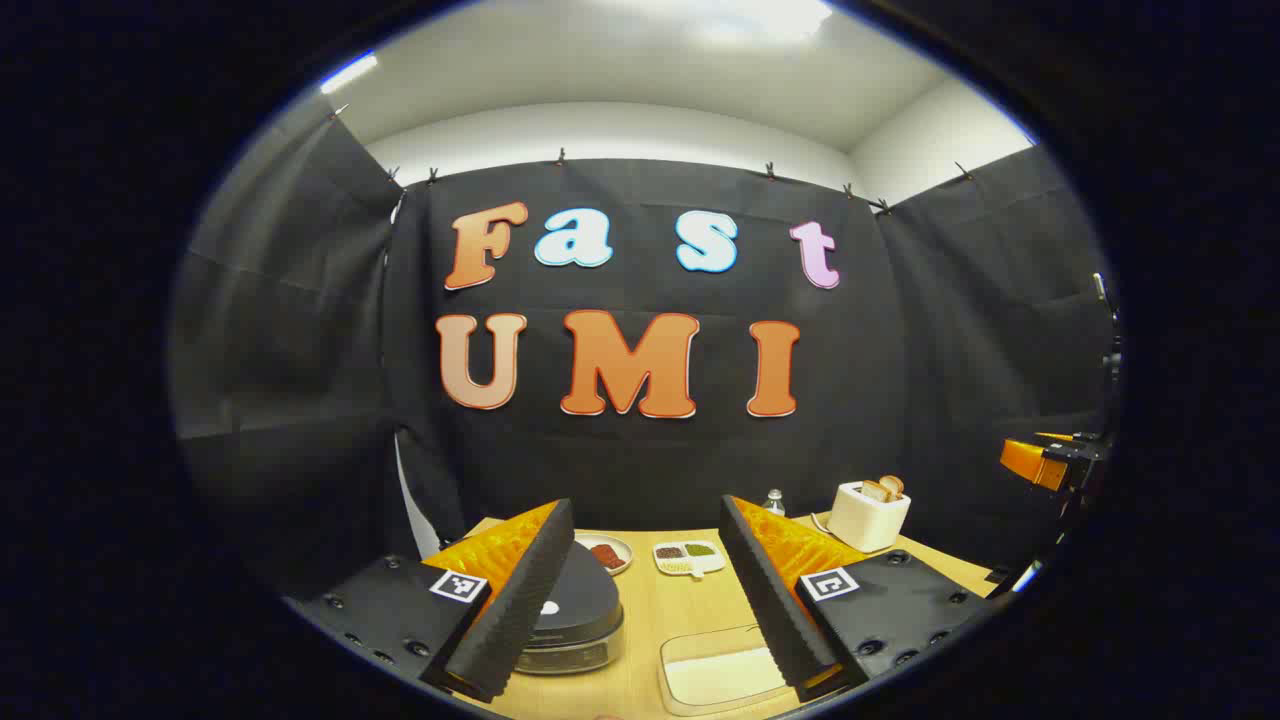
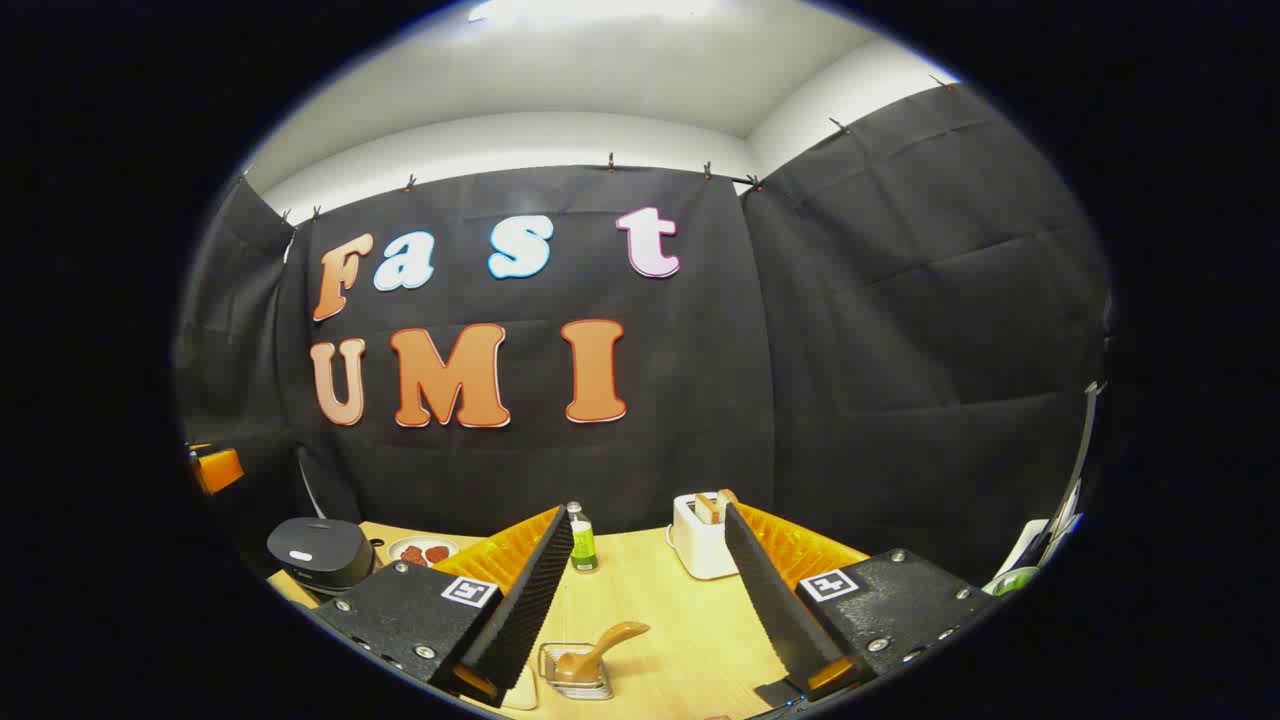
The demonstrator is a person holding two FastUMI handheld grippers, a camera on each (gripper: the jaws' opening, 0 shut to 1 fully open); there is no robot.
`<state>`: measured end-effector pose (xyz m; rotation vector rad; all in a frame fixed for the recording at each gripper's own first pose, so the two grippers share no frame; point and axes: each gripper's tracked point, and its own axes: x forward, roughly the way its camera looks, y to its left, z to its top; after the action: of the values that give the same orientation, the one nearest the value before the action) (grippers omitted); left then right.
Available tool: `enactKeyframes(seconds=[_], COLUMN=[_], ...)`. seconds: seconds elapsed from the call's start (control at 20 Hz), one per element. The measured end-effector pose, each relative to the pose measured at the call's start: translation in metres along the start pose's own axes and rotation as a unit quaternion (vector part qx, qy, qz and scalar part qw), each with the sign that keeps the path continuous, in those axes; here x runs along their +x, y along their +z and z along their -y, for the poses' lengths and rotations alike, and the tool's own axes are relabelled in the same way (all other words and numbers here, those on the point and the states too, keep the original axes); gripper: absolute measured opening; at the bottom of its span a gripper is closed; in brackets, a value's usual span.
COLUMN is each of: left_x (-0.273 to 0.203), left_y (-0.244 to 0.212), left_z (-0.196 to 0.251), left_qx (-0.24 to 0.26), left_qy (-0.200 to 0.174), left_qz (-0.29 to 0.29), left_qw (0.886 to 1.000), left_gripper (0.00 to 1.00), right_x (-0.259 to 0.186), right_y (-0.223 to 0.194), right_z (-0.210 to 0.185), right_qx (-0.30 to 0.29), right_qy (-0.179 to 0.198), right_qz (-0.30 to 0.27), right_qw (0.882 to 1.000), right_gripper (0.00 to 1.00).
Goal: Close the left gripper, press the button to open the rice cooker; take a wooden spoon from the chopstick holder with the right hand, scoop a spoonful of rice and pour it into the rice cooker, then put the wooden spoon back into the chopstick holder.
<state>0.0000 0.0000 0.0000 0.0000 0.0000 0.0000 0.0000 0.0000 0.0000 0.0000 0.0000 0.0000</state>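
The black rice cooker (image 1: pixel 575 605) stands with its lid down, just behind my left gripper's left finger. My left gripper (image 1: pixel 645 515) is open above the table with nothing between its fingers. A clear container of white rice (image 1: pixel 715 672) lies low by its right finger. In the right gripper view the wooden spoon (image 2: pixel 598 645) leans in the small chopstick holder (image 2: pixel 573 672) on the table. My right gripper (image 2: pixel 650 515) is open above the holder and holds nothing. The rice cooker (image 2: pixel 320 552) sits far left there.
A white toaster (image 1: pixel 868 515) with bread stands at the back right of the wooden table (image 1: pixel 650 610). Near it are a small bottle (image 1: pixel 773 500), a divided dish (image 1: pixel 688 558) and a plate (image 1: pixel 605 553). A green bottle (image 2: pixel 582 540) and the toaster (image 2: pixel 700 540) stand beyond the holder.
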Motion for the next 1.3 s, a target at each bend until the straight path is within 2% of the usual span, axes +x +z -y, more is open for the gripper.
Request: enactKeyframes(seconds=[0.05, 0.2, 0.4, 0.45, 0.5, 0.6, 0.65, 0.7, 0.75, 0.95, 1.0, 1.2, 1.25, 1.3], left_x=[-0.004, -0.009, -0.015, -0.015, -0.017, -0.015, -0.017, -0.02, -0.02, -0.023, -0.025, -0.029, -0.029, -0.029], left_y=[0.006, 0.016, 0.027, 0.03, 0.029, 0.033, 0.034, 0.036, 0.038, 0.041, 0.042, 0.048, 0.049, 0.052], left_z=[-0.013, -0.037, -0.049, -0.048, -0.047, -0.046, -0.045, -0.042, -0.039, -0.025, -0.021, -0.025, -0.029, -0.034], left_qx=[-0.001, -0.012, -0.026, -0.026, -0.026, -0.025, -0.026, -0.027, -0.027, -0.011, -0.013, -0.006, -0.006, -0.005], left_qy=[0.006, 0.022, 0.04, 0.039, 0.041, 0.049, 0.054, 0.059, 0.061, 0.062, 0.06, 0.063, 0.066, 0.07], left_qz=[0.001, -0.002, -0.002, -0.003, -0.006, -0.007, -0.005, -0.004, -0.002, 0.001, 0.001, 0.002, 0.002, 0.002], left_qw=[1.0, 1.0, 0.999, 0.999, 0.999, 0.998, 0.998, 0.998, 0.998, 0.998, 0.998, 0.998, 0.998, 0.998], left_gripper=[0.99, 0.98, 1.0, 0.95, 1.0, 1.0, 0.95, 0.98, 0.96, 1.0, 0.98, 0.95, 1.0, 0.98], right_x=[-0.005, -0.015, -0.014, -0.013, -0.012, -0.008, -0.006, -0.006, -0.006, -0.002, -0.001, 0.001, 0.0, -0.001], right_y=[0.008, 0.011, 0.022, 0.023, 0.025, 0.026, 0.027, 0.026, 0.024, 0.02, 0.021, 0.021, 0.023, 0.025], right_z=[-0.007, -0.022, -0.025, -0.025, -0.025, -0.022, -0.02, -0.02, -0.02, -0.015, -0.014, -0.02, -0.021, -0.023], right_qx=[0.003, 0.012, 0.002, 0.007, 0.007, -0.002, -0.003, -0.001, 0.001, 0.015, 0.016, -0.001, 0.001, 0.003], right_qy=[0.003, 0.014, 0.024, 0.027, 0.03, 0.033, 0.037, 0.043, 0.047, 0.062, 0.062, 0.064, 0.065, 0.067], right_qz=[0.003, -0.014, -0.013, -0.016, -0.019, -0.019, -0.019, -0.019, -0.021, -0.029, -0.027, -0.025, -0.025, -0.024], right_qw=[1.0, 1.0, 1.0, 0.999, 0.999, 0.999, 0.999, 0.999, 0.999, 0.998, 0.998, 0.998, 0.998, 0.997], right_gripper=[0.94, 0.94, 0.94, 0.94, 0.94, 0.94, 0.94, 0.94, 0.94, 0.94, 0.94, 0.94, 0.94, 0.94])
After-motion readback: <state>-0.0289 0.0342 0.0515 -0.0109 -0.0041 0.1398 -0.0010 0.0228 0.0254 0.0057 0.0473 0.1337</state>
